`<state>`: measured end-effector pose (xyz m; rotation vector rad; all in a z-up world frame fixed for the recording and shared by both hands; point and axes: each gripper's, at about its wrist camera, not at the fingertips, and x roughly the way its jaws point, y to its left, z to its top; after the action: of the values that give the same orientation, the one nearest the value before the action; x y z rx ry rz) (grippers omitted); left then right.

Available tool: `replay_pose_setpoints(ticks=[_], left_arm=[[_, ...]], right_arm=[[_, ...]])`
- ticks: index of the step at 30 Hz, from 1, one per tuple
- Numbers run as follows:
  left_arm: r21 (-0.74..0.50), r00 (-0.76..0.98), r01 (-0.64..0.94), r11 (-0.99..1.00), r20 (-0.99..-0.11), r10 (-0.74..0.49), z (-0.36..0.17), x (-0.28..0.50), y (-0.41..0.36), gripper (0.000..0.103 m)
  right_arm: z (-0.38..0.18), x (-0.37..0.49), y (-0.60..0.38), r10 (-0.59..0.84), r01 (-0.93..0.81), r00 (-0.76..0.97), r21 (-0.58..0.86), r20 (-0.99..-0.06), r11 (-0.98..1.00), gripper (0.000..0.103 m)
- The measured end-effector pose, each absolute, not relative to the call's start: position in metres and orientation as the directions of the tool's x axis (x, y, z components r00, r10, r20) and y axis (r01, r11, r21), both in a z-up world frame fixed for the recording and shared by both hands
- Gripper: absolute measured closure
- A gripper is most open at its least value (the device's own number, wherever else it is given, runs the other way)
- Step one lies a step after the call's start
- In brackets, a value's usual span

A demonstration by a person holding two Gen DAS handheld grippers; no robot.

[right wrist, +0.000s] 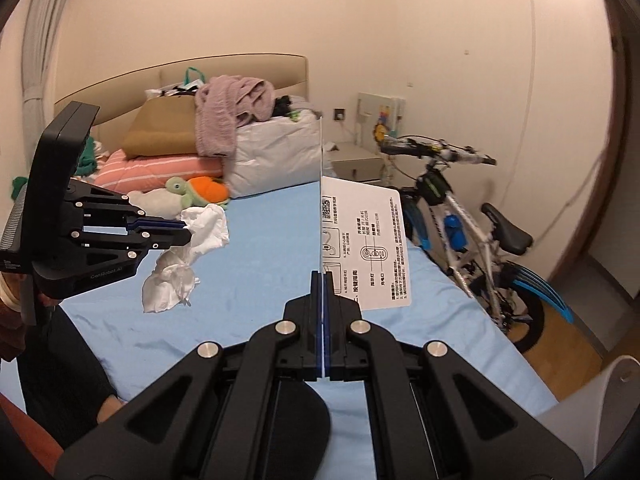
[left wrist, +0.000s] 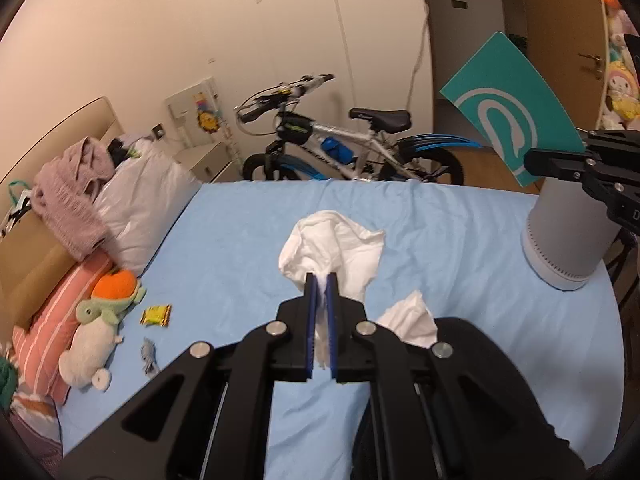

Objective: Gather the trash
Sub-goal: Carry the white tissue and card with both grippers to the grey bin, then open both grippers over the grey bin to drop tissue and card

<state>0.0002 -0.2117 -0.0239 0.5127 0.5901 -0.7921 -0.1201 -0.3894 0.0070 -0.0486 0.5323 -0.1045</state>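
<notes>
My left gripper [left wrist: 321, 280] is shut on a crumpled white tissue [left wrist: 332, 248] held above the blue bed sheet [left wrist: 240, 240]. A second white wad [left wrist: 412, 320] shows just below it; I cannot tell whether it hangs or lies. My right gripper [right wrist: 321, 276] is shut on a stiff card [right wrist: 368, 248] held upright, with a printed white face and a teal back [left wrist: 512, 108]. In the right wrist view the left gripper [right wrist: 188, 234] floats at the left with the tissue [right wrist: 208, 228] dangling. A yellow wrapper [left wrist: 156, 315] and a small grey scrap [left wrist: 149, 356] lie on the sheet.
A grey and white cylinder [left wrist: 568, 232] stands at the bed's right edge. Beyond the bed, a bicycle [left wrist: 360, 148] leans along the wall. Pillows, a purple garment [right wrist: 236, 112] and a plush turtle [left wrist: 108, 304] crowd the headboard end. A nightstand [right wrist: 356, 160] sits beside it.
</notes>
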Motion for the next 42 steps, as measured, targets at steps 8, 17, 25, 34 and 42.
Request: replay_pose_setpoints(ticks=[8,17,25,34,42], left_arm=[[0.21,0.429,0.897,0.389,-0.625,-0.652,0.014,-0.059,-0.343,0.097],[0.191,0.232,0.971,0.143,-0.611,-0.757,0.042,-0.136,-0.471,0.097],[0.147,0.108,0.989,0.016,-0.643,-0.758,0.03,-0.163,-0.536,0.097],[0.078,0.019,0.996,-0.046,-0.672,-0.74,0.013,-0.155,-0.56,0.073],[0.12,0.056,0.992,-0.028,-0.641,-0.766,0.007,-0.158,-0.565,0.028]], right_arm=[[0.044,-0.242,-0.484,-0.375,0.395,0.815,-0.049,-0.441,0.917,0.103],[0.058,-0.323,-0.552,-0.522,0.578,0.745,0.01,-0.414,0.816,0.103],[0.041,-0.341,-0.587,-0.551,0.63,0.704,0.034,-0.448,0.776,0.103],[0.02,-0.356,-0.625,-0.563,0.678,0.666,0.083,-0.489,0.73,0.1],[0.02,-0.364,-0.632,-0.61,0.725,0.632,0.086,-0.478,0.684,0.064]])
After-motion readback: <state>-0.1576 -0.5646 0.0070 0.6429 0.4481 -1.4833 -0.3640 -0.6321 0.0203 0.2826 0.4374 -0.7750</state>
